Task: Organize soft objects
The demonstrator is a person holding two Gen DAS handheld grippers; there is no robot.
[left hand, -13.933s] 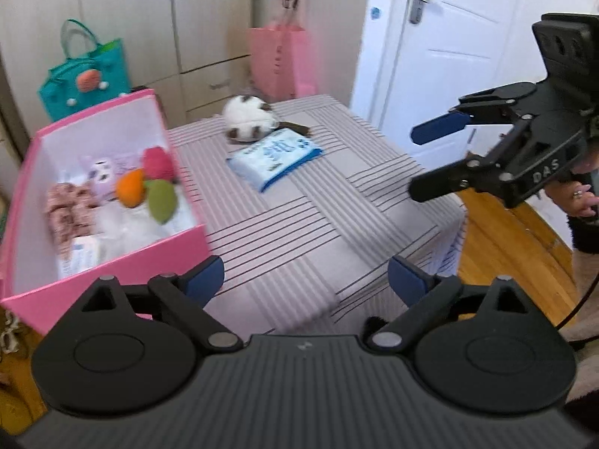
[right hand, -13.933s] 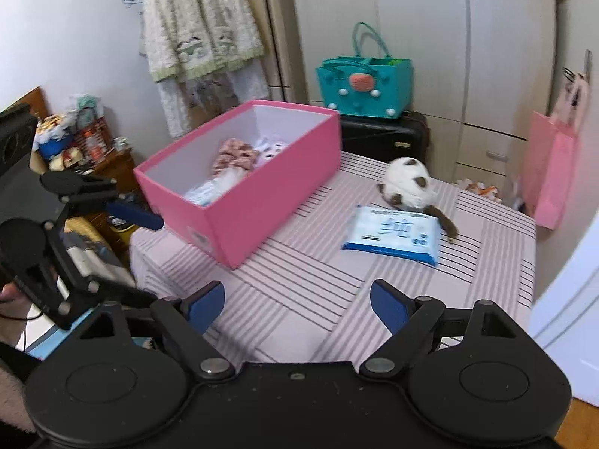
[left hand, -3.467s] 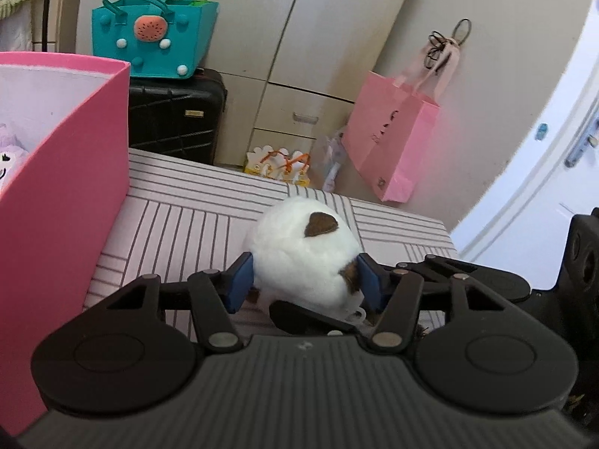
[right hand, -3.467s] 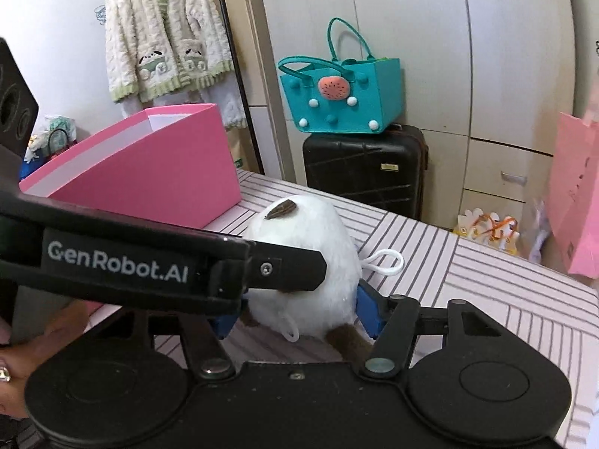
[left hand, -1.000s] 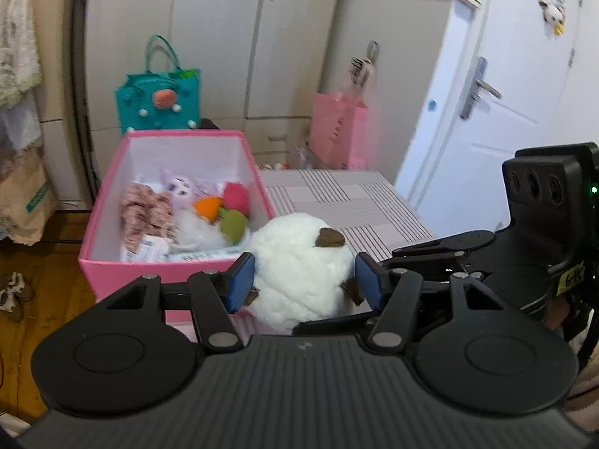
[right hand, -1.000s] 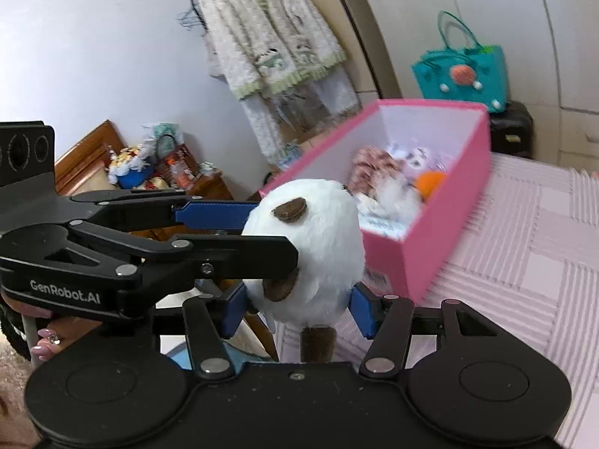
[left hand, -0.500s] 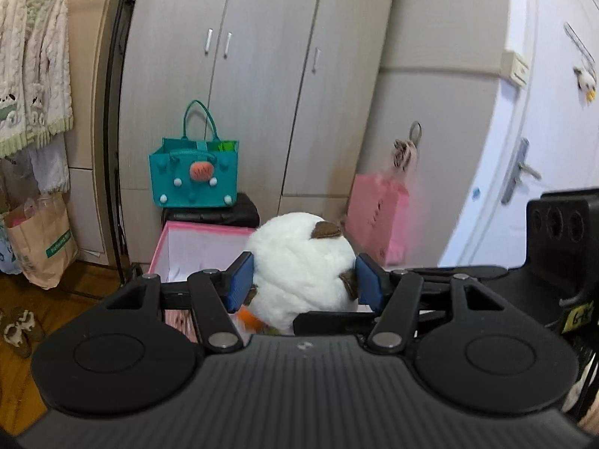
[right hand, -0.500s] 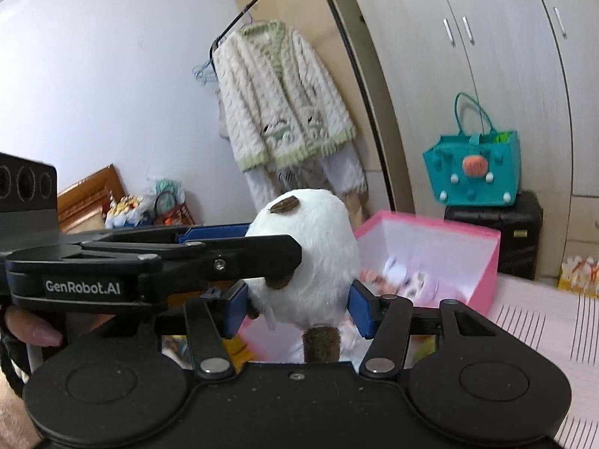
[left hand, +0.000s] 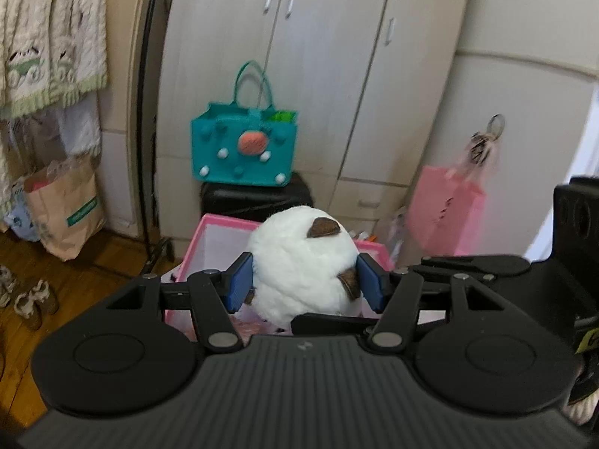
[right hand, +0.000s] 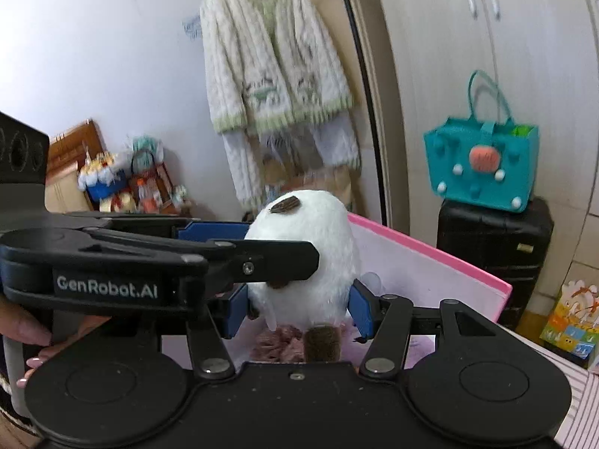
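Observation:
A round white plush toy (left hand: 303,258) with brown ears is pinched between both grippers. My left gripper (left hand: 305,284) is shut on its sides, and my right gripper (right hand: 299,310) is shut on it crosswise; the toy (right hand: 303,247) hangs above the open pink box (right hand: 430,262). The box's far rim (left hand: 221,220) shows behind the toy in the left wrist view. A pinkish fluffy item (right hand: 277,344) lies in the box below the toy. The left gripper's fingers (right hand: 209,232) cross the right wrist view from the left.
A teal felt bag (left hand: 243,146) stands on a black suitcase (right hand: 494,239) behind the box. A pink paper bag (left hand: 445,217) hangs at the right, a knitted cardigan (right hand: 273,75) on a rack at the left. The striped tablecloth (right hand: 580,393) shows at lower right.
Both grippers have carried the toy from the table's right side up and over the pink box; in the last half second they moved closer to the box.

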